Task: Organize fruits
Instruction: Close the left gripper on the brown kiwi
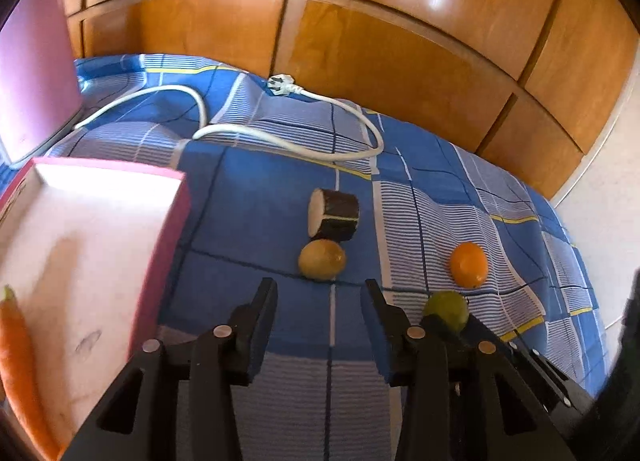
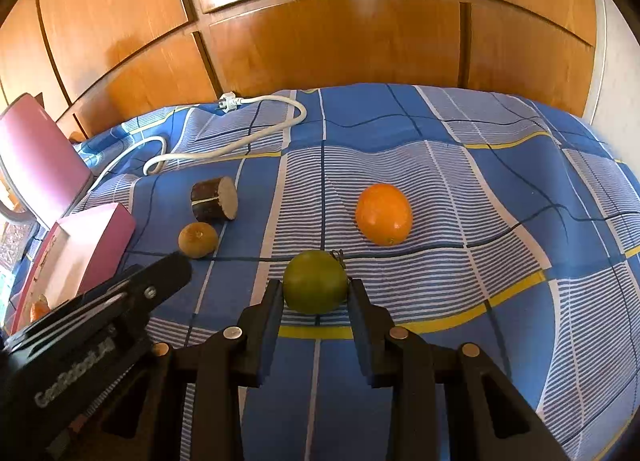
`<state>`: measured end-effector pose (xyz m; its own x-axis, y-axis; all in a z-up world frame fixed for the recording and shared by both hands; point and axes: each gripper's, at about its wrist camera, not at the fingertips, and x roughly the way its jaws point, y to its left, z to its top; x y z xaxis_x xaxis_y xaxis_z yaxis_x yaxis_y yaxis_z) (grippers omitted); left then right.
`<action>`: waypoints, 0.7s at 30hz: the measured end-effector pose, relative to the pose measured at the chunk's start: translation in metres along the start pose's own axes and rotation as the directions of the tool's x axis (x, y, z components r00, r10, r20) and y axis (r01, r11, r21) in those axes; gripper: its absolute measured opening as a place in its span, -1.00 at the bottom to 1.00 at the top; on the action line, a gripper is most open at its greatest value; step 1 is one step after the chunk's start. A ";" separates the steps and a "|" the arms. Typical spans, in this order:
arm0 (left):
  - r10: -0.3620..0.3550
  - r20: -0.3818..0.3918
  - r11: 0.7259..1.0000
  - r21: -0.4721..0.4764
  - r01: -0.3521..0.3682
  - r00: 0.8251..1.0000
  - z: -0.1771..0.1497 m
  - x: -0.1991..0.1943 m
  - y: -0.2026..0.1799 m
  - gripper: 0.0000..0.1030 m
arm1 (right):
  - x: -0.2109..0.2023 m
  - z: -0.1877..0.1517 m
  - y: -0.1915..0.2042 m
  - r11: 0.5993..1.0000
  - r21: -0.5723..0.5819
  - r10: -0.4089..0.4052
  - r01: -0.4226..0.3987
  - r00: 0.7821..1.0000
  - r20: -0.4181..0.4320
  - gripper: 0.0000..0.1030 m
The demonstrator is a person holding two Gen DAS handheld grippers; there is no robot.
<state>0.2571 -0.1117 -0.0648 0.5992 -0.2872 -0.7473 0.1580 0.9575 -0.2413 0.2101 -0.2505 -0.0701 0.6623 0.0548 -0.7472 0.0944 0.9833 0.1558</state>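
My right gripper [image 2: 316, 287] is shut on a green round fruit [image 2: 316, 281], held just above the blue checked bedcover [image 2: 440, 341]. Beyond it lies an orange [image 2: 383, 214]. To the left rest a small yellow-brown fruit [image 2: 198, 240] and a dark cut chunk with a pale face [image 2: 214, 199]. My left gripper [image 1: 320, 289] stands open with nothing between its fingers, just short of the yellow-brown fruit [image 1: 322, 260]. The chunk [image 1: 334, 219] lies behind that fruit and the orange [image 1: 469, 264] to its right. A pink box [image 1: 160, 261] at the left holds a carrot [image 1: 16, 361].
A white power cable [image 1: 320, 101] loops over the far part of the bed. A pink panel [image 1: 36, 73] stands at the far left. Wooden wardrobe doors [image 1: 400, 61] close off the back. The bed's edge drops to pale floor [image 1: 600, 201] on the right.
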 end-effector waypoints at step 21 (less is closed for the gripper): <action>0.026 -0.012 0.999 0.037 -0.026 1.000 0.001 0.015 0.000 -0.45 | 0.006 -0.002 -0.002 1.000 0.008 0.025 -0.025 1.000 -0.016 -0.35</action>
<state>0.2668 -0.1159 -0.0760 0.5939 -0.2622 -0.7606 0.1717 0.9649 -0.1985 0.2120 -0.2520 -0.0763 0.6528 0.0822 -0.7531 0.0836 0.9802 0.1794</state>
